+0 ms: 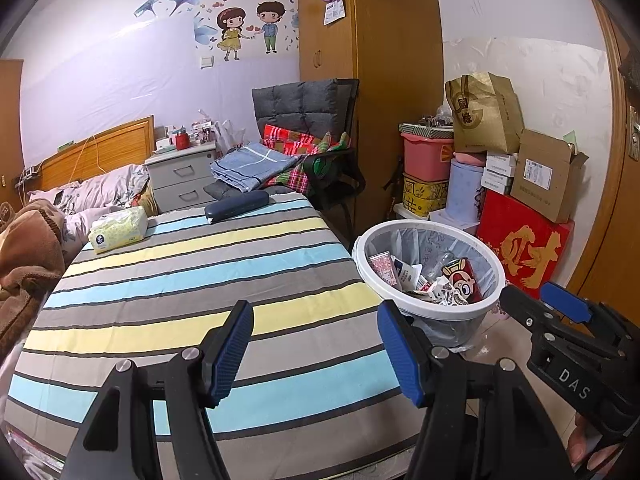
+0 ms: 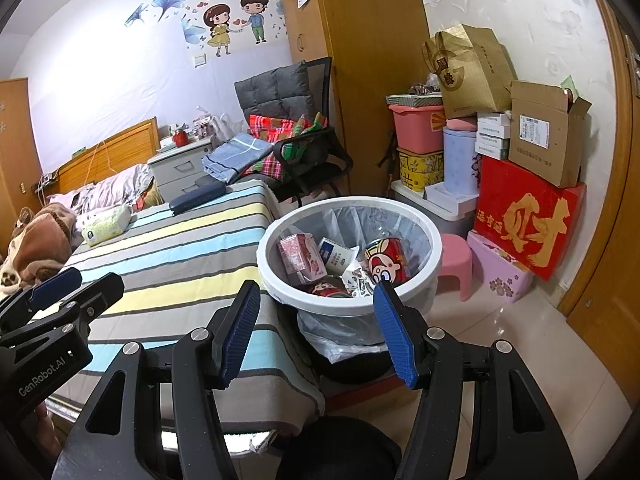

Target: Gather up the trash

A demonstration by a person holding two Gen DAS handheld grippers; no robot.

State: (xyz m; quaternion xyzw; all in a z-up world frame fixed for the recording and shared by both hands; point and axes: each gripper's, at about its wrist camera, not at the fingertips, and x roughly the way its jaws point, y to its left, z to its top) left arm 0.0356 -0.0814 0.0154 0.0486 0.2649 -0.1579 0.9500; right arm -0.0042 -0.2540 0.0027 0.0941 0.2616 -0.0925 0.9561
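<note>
A white trash bin (image 1: 424, 308) (image 2: 348, 308) lined with a clear bag stands on the floor by the bed's corner. Inside lie a pink carton (image 2: 298, 258), a white cup (image 2: 336, 256), a red cartoon can (image 2: 386, 262) and other wrappers. My left gripper (image 1: 316, 350) hangs open over the striped bedspread (image 1: 180, 280), nothing between its blue pads. My right gripper (image 2: 318, 332) is open too, empty, just short of the bin's near rim. Each gripper shows at the edge of the other's view: the right one (image 1: 560, 312), the left one (image 2: 60, 288).
A tissue pack (image 1: 118, 230) and a dark blue case (image 1: 236, 206) lie on the bed. A chair (image 1: 320, 152) piled with folded cloths stands beyond. Stacked boxes, tubs and a gold bag (image 2: 500, 152) fill the right wall, with a pink stool (image 2: 456, 260) behind the bin.
</note>
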